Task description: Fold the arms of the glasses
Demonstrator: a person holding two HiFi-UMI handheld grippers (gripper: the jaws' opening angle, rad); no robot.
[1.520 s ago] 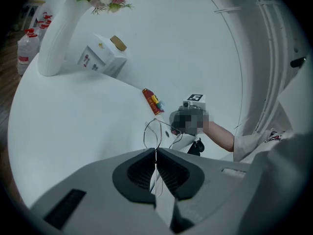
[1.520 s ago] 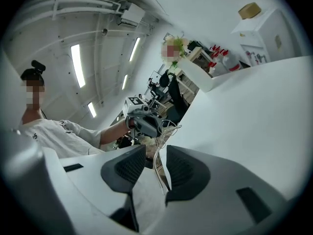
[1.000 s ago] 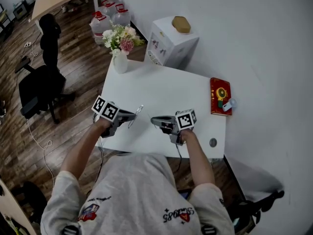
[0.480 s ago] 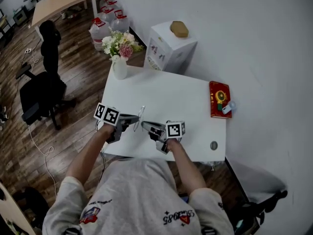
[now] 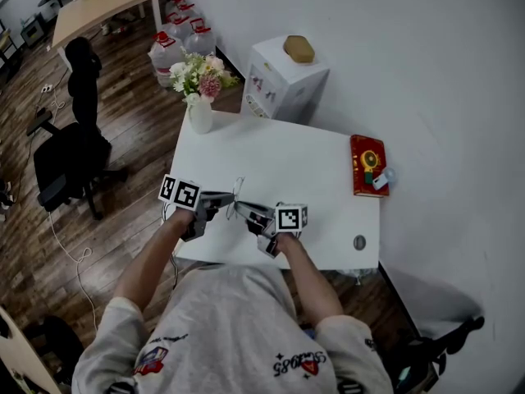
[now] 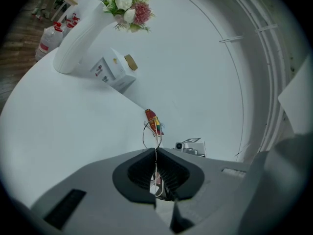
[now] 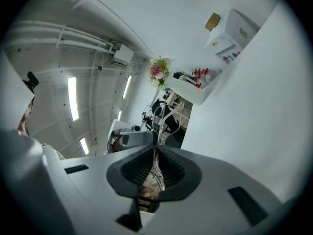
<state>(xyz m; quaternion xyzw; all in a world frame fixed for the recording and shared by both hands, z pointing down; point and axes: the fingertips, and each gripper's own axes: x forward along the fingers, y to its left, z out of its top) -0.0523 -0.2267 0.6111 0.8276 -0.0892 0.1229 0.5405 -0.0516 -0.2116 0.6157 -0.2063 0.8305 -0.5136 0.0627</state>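
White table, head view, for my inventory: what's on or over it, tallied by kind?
Grey two-jaw grippers (left gripper, right gripper): 2
Thin wire-framed glasses: 1
White vase of flowers: 1
Flat red book: 1
Small pale object on it: 1
Round grey tabletop disc: 1
Total: 7

Thin shiny metal wire of the glasses point(image 6: 152, 133), smooth matt white table point(image 5: 279, 154), dark wood-plank floor point(image 5: 123, 113).

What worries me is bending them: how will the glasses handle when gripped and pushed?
Probably light and springy: the glasses are thin wire. Likely easy to bend, since both sets of jaws clamp that slim wire.
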